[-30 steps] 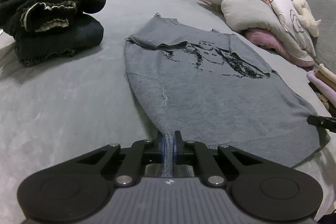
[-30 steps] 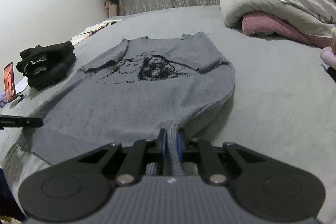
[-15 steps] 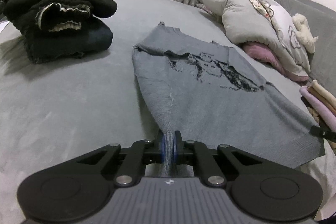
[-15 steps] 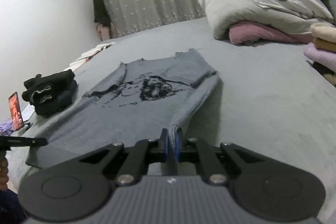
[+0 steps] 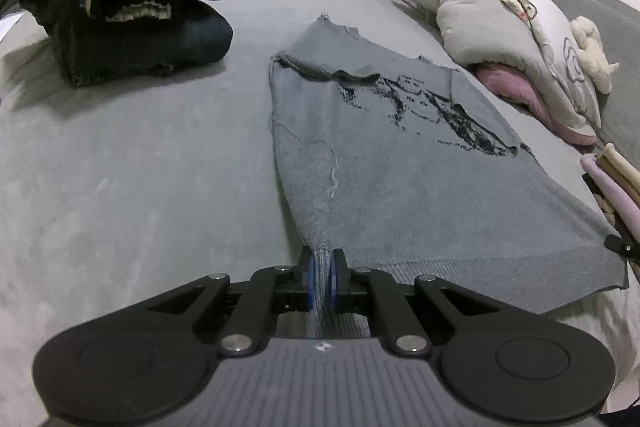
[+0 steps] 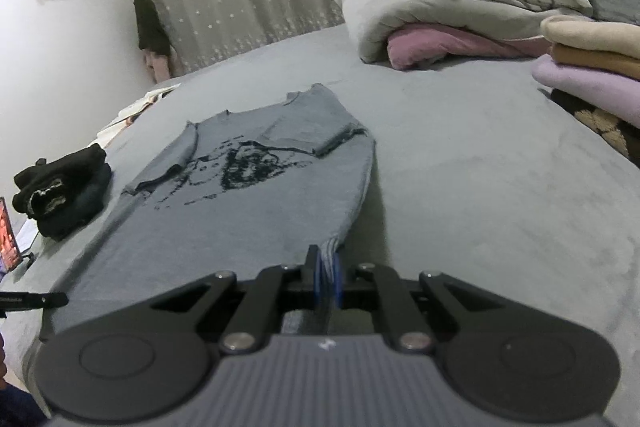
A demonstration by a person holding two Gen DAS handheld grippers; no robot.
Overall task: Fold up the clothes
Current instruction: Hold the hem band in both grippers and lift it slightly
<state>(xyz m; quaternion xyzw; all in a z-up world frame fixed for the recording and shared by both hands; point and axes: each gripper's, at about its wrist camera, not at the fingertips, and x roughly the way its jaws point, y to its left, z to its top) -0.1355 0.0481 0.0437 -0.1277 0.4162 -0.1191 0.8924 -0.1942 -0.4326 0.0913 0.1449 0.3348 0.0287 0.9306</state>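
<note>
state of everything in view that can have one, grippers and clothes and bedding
left gripper: shut on the sweater's hem corner
right gripper: shut on the other hem corner
grey sweater: face up on the bed, sleeves folded in over the chest, hem lifted
black clothes pile: folded, stacked
pastel clothes stack: folded, stacked
grey duvet: bundled, a pillow on top
phone: propped upright, screen lit

Grey sweater (image 5: 400,187) w/ black print
</note>
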